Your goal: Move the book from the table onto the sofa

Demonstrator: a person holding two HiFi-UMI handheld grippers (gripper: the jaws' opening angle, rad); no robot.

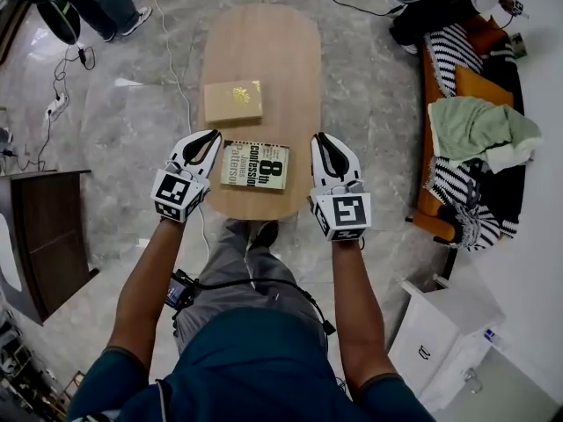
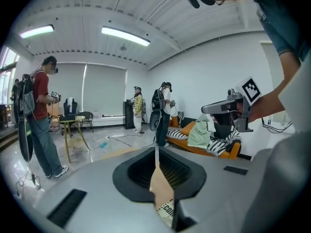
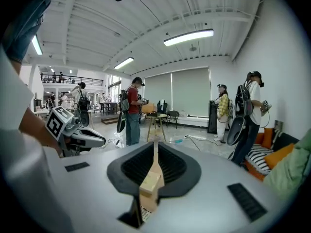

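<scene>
The book (image 1: 256, 164), a paperback with a green-and-white cover, lies flat on the near end of the oval wooden table (image 1: 264, 42). My left gripper (image 1: 211, 137) is shut just off the book's left edge. My right gripper (image 1: 322, 139) is shut just off its right edge. Neither holds anything. In the left gripper view a strip of the book's print (image 2: 166, 211) shows below the closed jaws of the left gripper (image 2: 156, 154). The orange sofa (image 1: 428, 104), with striped cushions and a green cloth (image 1: 479, 126), stands to the right.
A second, tan book (image 1: 234, 102) lies farther along the table. A white cabinet (image 1: 449, 332) stands at the near right and a dark shelf (image 1: 44, 236) at the left. Cables run over the floor. Several people (image 3: 132, 110) stand about the room.
</scene>
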